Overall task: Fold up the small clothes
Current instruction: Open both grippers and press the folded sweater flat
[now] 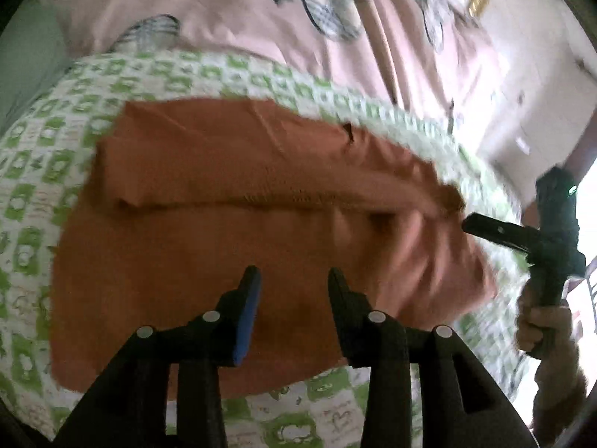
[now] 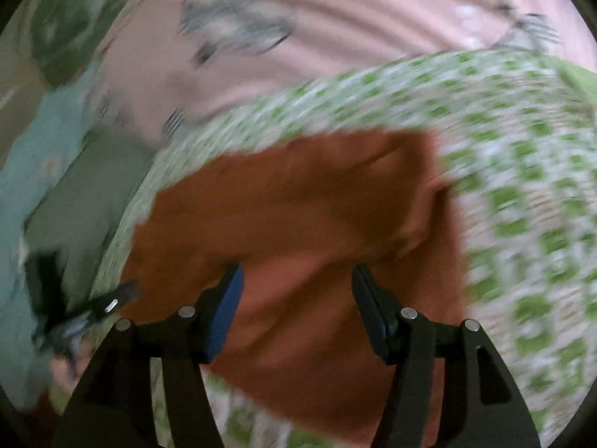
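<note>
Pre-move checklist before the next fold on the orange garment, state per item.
1. Left gripper open and empty: ok, jaws apart, nothing between them.
2. Right gripper open and empty: ok.
3. Orange garment lies wholly on the green checked cloth: ok, though blur hides part of its right edge.
4. One fold already in: ok, a folded edge runs across its middle.
5. Garment smooth: not ok, bunched at its right end near the right gripper.
6. Either gripper touching fabric: cannot tell, motion blur.
</note>
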`<move>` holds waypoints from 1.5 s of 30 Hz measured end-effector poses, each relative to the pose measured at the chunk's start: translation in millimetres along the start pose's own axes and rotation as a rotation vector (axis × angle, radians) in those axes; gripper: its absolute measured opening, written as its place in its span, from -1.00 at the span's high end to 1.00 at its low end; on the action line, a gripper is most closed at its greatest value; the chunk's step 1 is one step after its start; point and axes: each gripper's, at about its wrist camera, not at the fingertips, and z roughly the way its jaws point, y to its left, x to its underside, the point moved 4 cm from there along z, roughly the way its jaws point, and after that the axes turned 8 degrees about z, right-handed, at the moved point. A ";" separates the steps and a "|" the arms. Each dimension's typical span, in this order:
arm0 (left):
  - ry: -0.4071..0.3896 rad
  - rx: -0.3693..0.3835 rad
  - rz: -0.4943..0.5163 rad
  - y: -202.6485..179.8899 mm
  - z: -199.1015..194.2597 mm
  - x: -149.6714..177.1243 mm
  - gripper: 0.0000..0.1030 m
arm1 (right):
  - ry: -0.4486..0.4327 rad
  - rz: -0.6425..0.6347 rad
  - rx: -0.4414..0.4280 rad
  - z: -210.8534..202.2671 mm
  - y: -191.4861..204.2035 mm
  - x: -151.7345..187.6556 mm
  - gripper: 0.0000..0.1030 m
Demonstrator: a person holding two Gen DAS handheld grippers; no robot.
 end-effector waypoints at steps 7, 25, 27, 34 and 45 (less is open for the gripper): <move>0.060 -0.112 -0.014 53.5 34.5 -28.9 0.46 | 0.104 -0.072 0.064 48.5 -13.1 -8.8 -0.18; -0.067 -0.303 -0.279 154.8 -15.8 -54.4 0.08 | -0.128 0.139 0.205 11.4 -40.2 -57.9 -0.32; -0.080 -0.274 -0.306 142.1 -40.0 -26.6 0.04 | -0.105 0.099 0.204 13.2 -23.3 -41.6 -0.34; -0.115 -0.210 -0.422 113.6 -99.2 49.8 -0.19 | -0.067 -0.024 0.254 5.7 23.4 17.2 -0.47; -0.092 -0.066 -0.546 83.3 -121.0 105.2 -0.27 | -0.076 -0.113 0.314 -16.2 57.7 63.5 -0.66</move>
